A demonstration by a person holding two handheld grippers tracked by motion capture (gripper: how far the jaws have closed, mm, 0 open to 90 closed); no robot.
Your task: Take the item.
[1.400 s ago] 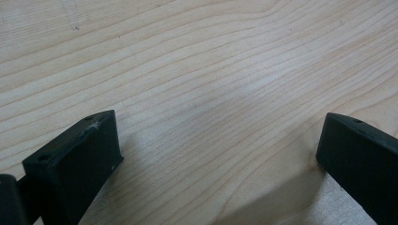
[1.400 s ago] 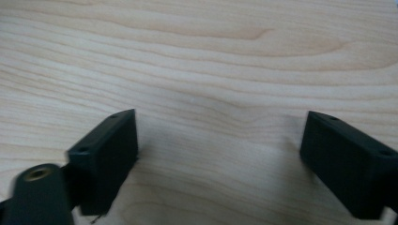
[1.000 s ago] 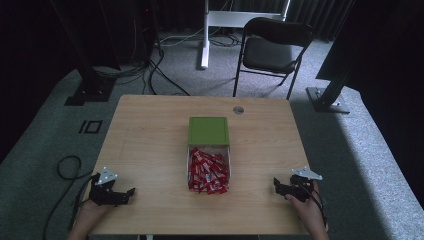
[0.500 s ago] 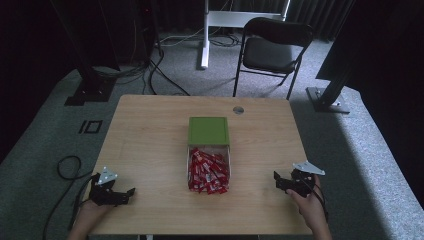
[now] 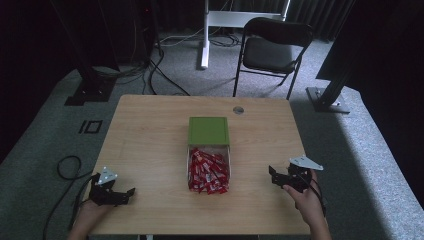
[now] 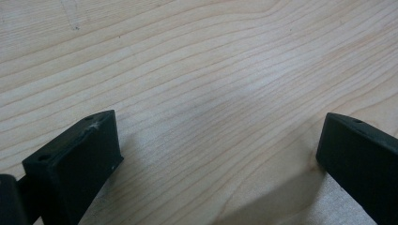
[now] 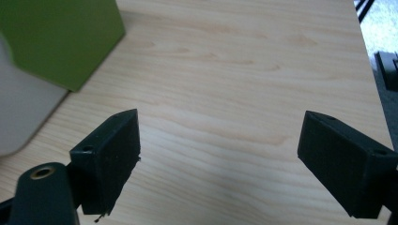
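Lying at the middle of the table [image 5: 150,130], a clear tray [image 5: 208,170] of red packets [image 5: 207,172] runs with its long axis from the person's side toward the far edge, its open near end heaped with packets and its far end touching a green lid [image 5: 208,131] that sits flat, square to the table edges. The packets lie jumbled, most of them slanting, filling the tray from wall to wall. In the right gripper view the lid [image 7: 56,37] shows at the upper left, with a pale wall of the tray [image 7: 23,112] below it. The right gripper [image 5: 280,176] rests near the table's near right corner, well apart from the tray and pointing left toward it, held by the right hand [image 5: 307,197]; its jaws stand spread wide over bare wood, pinching nothing [image 7: 220,154]. The left gripper [image 5: 122,194] sits near the near left corner, pointing right, with the left hand [image 5: 87,212] behind it; its jaws are likewise spread wide with bare wood between them [image 6: 218,145]. A small round grommet [image 5: 238,109] sits near the far edge of the table. Beyond the table a black chair [image 5: 272,50] stands on the grey carpet [image 5: 370,150], and a cable [image 5: 67,167] loops on the floor at the left.
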